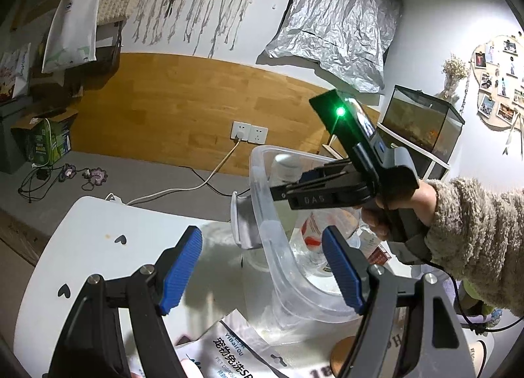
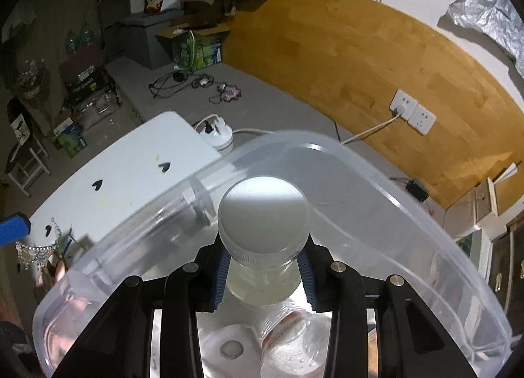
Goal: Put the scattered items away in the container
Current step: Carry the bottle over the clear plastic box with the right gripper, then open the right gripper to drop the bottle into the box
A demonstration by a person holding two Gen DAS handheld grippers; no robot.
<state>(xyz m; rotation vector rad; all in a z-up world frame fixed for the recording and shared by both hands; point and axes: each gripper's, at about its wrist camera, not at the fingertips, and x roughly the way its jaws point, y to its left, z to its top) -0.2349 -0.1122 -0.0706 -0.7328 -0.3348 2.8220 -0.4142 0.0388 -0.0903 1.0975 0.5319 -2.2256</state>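
A clear plastic container (image 1: pixel 262 224) stands on the white table (image 1: pixel 108 247). My right gripper (image 2: pixel 263 276) is shut on a clear jar with a white lid (image 2: pixel 263 211), held over the container's inside (image 2: pixel 360 165). In the left wrist view the jar (image 1: pixel 287 166) shows behind the far wall, with a hand in a fuzzy sleeve (image 1: pixel 471 240) holding that gripper. A crumpled plastic bottle (image 2: pixel 291 335) and a white round item (image 2: pixel 229 345) lie on the container's floor. My left gripper (image 1: pixel 262 271) is open just in front of the container's near rim, with nothing between its pads.
A white pet-wipes packet (image 1: pixel 229 351) lies on the table under my left gripper. A sparkly trinket (image 2: pixel 36 250) sits at the table's left. A power strip (image 2: pixel 219 139) and cable lie beyond the table's far edge. A fish tank (image 1: pixel 422 122) stands at the right.
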